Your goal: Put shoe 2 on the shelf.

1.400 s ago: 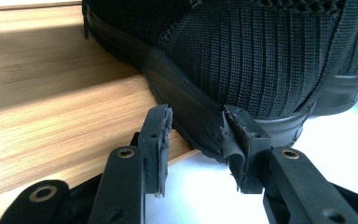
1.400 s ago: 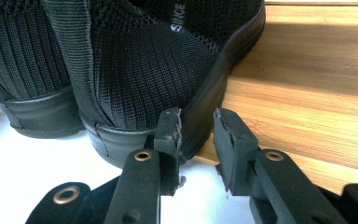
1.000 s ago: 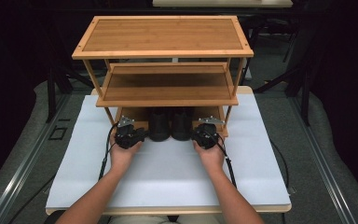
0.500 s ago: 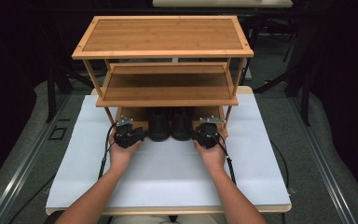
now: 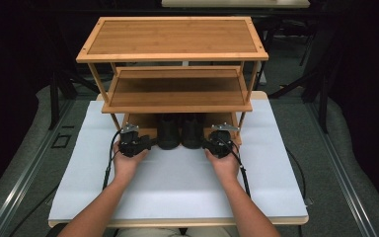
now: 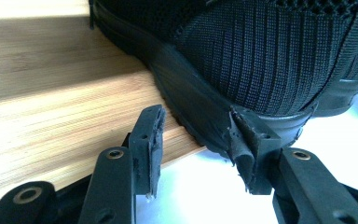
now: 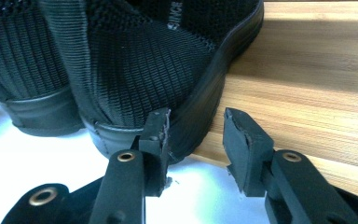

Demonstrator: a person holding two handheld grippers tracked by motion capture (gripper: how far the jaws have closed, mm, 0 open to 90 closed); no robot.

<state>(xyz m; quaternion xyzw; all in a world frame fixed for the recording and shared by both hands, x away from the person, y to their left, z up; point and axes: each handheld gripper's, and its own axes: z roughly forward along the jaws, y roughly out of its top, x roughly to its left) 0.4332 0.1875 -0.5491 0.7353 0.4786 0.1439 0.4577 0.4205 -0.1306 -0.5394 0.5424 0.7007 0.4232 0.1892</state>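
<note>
Two black knit shoes stand side by side on the bottom board of a three-tier bamboo rack [image 5: 177,91] at the far side of the white-topped desk [image 5: 177,187], their heels overhanging the board's front edge toward the person. Both forearms reach in from the near edge, level and almost parallel, each hand wrapped around its tool from behind. The left gripper [image 5: 148,143] points at the outer side of the left shoe [image 5: 168,132]; the right gripper [image 5: 208,144] mirrors it at the right shoe [image 5: 192,131]. In the left gripper view the jaws stand apart, having just been opening, with the shoe's sole edge between them and one pad at the heel. In the right gripper view the jaws, also just opening, straddle the sole edge, the outer pad clear of it.
</note>
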